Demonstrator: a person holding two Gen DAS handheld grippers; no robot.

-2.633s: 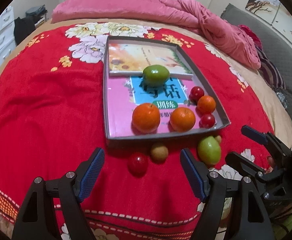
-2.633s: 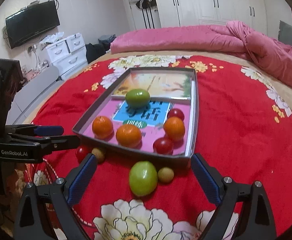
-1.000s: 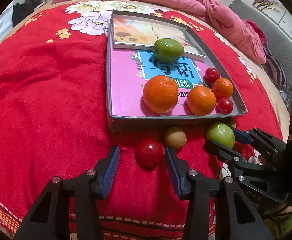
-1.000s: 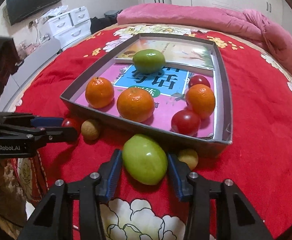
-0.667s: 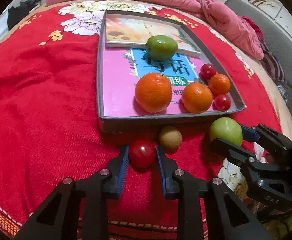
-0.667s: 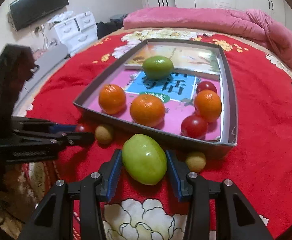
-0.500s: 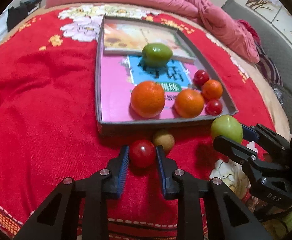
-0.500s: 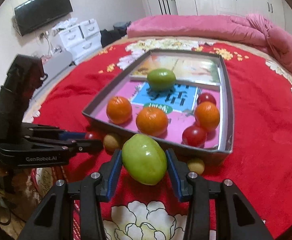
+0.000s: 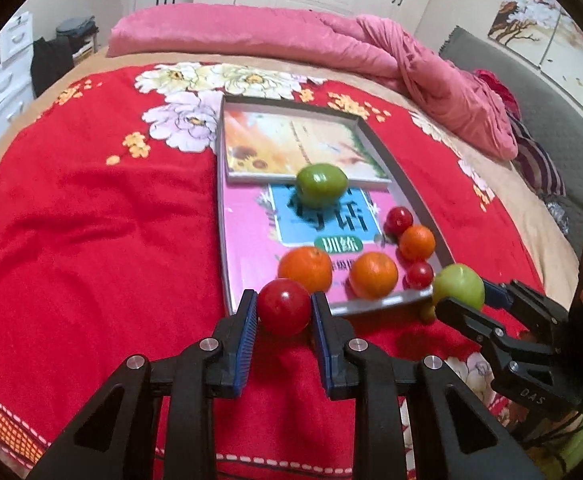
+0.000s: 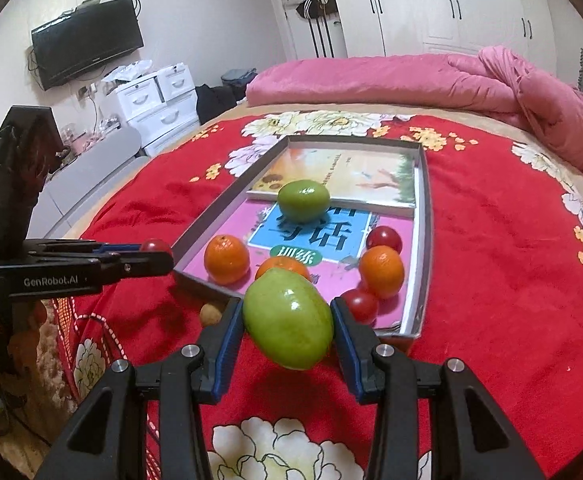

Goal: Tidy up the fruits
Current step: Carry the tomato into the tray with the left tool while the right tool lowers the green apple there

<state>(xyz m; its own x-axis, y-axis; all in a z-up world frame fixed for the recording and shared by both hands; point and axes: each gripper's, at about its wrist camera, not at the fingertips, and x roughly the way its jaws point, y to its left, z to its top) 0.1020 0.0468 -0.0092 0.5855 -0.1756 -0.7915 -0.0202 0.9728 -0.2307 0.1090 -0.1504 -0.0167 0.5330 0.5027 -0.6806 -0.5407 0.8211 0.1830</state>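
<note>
A red flowered blanket (image 9: 91, 240) covers the bed, with a pink quilt (image 10: 411, 76) heaped along the far side. On the blanket lies a shallow grey tray (image 9: 222, 216), its floor lined with books (image 9: 247, 236). In the tray, a green fruit (image 9: 321, 185) sits near the middle. Toward the near end are three oranges: one on the left (image 9: 305, 269), one in the middle (image 9: 373, 274), one on the right (image 9: 417, 242). Two small red tomatoes (image 9: 398, 220) sit on the right side.

The right gripper (image 10: 287, 318) is closed on a second green fruit (image 10: 288, 318), lifted above the blanket just near of the tray's near edge. The left gripper (image 9: 284, 312) is clamped on a red tomato (image 9: 284, 312), raised at the tray's near left corner. A small tan fruit (image 10: 210, 314) rests on the blanket just near of the tray.
</note>
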